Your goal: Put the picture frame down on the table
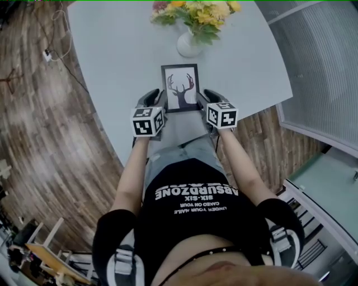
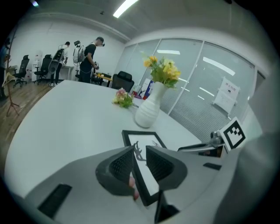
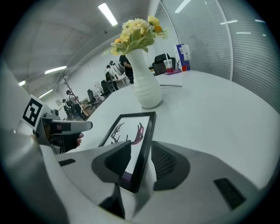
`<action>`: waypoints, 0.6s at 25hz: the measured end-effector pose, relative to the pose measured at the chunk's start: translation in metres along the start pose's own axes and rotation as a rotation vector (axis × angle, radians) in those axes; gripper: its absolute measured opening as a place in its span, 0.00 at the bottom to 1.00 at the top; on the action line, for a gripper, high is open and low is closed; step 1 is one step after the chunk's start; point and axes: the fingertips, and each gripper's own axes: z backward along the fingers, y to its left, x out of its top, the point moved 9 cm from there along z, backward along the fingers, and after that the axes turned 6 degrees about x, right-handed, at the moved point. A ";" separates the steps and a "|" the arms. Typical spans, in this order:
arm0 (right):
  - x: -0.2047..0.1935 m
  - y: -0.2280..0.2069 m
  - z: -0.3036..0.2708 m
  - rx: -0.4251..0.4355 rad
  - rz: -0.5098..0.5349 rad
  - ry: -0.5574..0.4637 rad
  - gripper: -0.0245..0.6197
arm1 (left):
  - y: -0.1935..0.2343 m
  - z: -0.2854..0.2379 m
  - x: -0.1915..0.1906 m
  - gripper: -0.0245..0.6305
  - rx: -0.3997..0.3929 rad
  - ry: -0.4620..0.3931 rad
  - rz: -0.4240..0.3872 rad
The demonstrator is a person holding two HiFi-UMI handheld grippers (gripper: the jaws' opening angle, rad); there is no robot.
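at the centre of the head view the left tool (image 1: 156,99) and the right tool (image 1: 205,98) flank the picture frame (image 1: 180,87), each at the lower end of one long side. the frame sits portrait there, its long axis running straight away from the person, deer print facing up.

in the left gripper view the left tool has the frame's edge between its pads. both pads look pressed against it, so i read it as clamped on the frame. in the right gripper view the right tool's jaws stand wide apart. the frame's other edge runs between them, but clear space shows between the glass face and the pad on that side, so this tool is not gripping.

the frame sits low over the pale desk (image 1: 112,50), near the desk's lower edge. i cannot tell whether its far end already touches the desk; the near end seems raised in the left tool.

so the frame lies between the tools, neither nearer, and the hold is on the left alone. the put-down looks nearly done, with the left release to come.

just beyond the frame's top edge stands a white vase (image 1: 188,44) of yellow flowers (image 1: 197,12), near but apart.
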 end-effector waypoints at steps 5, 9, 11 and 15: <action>0.019 0.025 0.034 0.031 0.083 -0.128 0.12 | -0.008 0.041 0.024 0.10 -0.039 -0.116 -0.020; 0.030 0.049 0.064 0.044 0.182 -0.233 0.08 | -0.019 0.066 0.034 0.07 -0.058 -0.154 -0.057; 0.034 0.060 0.078 0.039 0.215 -0.286 0.07 | -0.023 0.077 0.037 0.06 -0.065 -0.174 -0.087; 0.039 0.078 0.102 0.078 0.230 -0.361 0.06 | -0.032 0.095 0.045 0.06 -0.098 -0.207 -0.099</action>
